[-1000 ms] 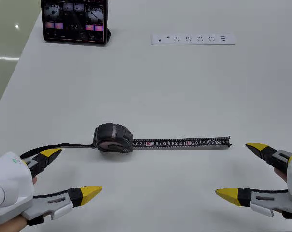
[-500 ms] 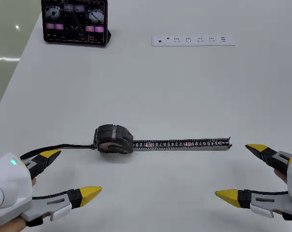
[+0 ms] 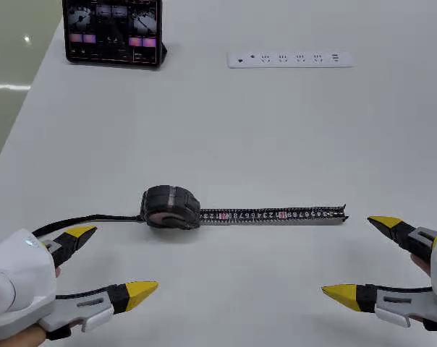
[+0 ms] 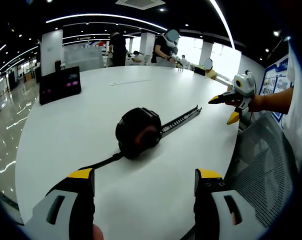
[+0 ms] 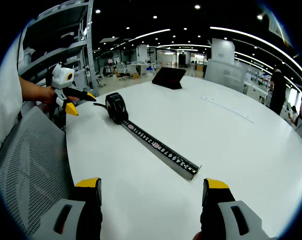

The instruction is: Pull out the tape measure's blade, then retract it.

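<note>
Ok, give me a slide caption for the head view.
Left gripper and right gripper, both open, flank a tape measure on the table, blade extended.

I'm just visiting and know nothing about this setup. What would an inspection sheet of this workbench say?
Surface: smooth white table.
Job's things: black tape measure case lying on its side, its black numbered blade drawn out toward the right gripper.
Clutter: dark tablet with lit screen, white power strip, both far back.
Grippers: left gripper and right gripper open, yellow-tipped jaws touching nothing.
Cables: nothing seen; a black strap trails from the case.
Surroundings: open hall, people at a distant table.
</note>
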`<control>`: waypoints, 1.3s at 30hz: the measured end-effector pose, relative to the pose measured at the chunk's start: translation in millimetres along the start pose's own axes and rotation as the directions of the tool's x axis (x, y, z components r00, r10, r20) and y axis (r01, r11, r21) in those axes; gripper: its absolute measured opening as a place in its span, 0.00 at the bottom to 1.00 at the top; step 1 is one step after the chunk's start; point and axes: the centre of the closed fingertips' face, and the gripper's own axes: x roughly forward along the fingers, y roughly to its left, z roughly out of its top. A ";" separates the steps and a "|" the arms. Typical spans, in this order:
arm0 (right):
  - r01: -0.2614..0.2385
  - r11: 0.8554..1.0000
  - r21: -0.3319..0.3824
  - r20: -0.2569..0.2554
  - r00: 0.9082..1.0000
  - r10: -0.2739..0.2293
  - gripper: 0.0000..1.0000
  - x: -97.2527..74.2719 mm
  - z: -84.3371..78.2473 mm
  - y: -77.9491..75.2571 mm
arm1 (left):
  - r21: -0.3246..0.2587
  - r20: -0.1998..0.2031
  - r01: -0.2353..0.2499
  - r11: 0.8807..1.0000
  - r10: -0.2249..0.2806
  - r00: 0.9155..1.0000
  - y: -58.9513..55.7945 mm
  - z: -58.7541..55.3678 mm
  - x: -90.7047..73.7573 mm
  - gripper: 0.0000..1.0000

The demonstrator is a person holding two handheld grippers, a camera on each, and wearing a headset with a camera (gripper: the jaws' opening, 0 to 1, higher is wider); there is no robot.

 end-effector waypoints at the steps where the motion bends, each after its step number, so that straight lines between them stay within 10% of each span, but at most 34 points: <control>1: 0.000 1.000 -0.001 -0.002 1.000 0.000 0.82 -0.1 -0.1 0.3 | 0.000 0.000 -0.001 1.000 0.001 1.000 0.2 0.2 0.2 0.79; 39: 0.008 1.000 -0.002 0.008 1.000 -0.008 0.82 0.4 5.0 -12.1 | -0.106 0.030 -0.012 0.994 0.015 0.999 -12.3 27.9 56.9 0.78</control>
